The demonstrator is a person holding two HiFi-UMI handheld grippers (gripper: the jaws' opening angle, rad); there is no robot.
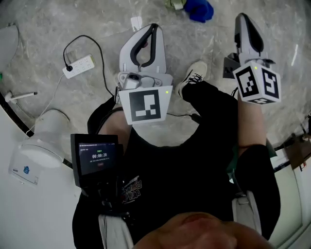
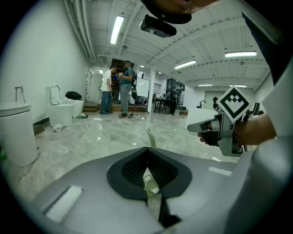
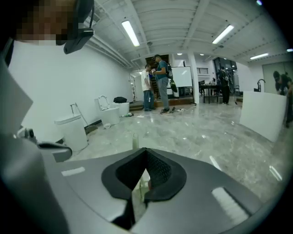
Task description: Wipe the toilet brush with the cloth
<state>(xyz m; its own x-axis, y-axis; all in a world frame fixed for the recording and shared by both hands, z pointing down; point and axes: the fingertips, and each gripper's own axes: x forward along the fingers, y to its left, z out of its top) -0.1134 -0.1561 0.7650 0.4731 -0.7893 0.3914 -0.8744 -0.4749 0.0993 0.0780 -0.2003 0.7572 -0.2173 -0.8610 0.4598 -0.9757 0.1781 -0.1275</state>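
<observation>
At the far left, beside a toilet point(image 1: 48, 127), a thin white rod point(image 1: 22, 96) with a dark tip lies by the wall. It may be the brush handle, but it is too small to be sure, and no brush head shows. A power strip point(image 1: 78, 66) lies on the floor point(image 1: 43, 34) just right of it.

The left claw point(image 1: 153, 28) is held up in front of the person's body. Its own view shows the jaws closed tip to tip with nothing between them, only floor beyond.

Further right, at the top edge of the head view, a blue cloth point(image 1: 199, 9) sits bunched on the floor, well apart from both claws.

The right claw point(image 1: 242, 19) is raised at the right, its jaws also pressed together and empty.

As for progress, neither claw holds the cloth or a brush, and the two things lie far from each other. Judging by that, no wiping is under way now. Whether the wipe is finished or not begun cannot be told from how things lie. If it is still to do, everything remains: pick up the cloth, take the brush, and rub one on the other.
</observation>
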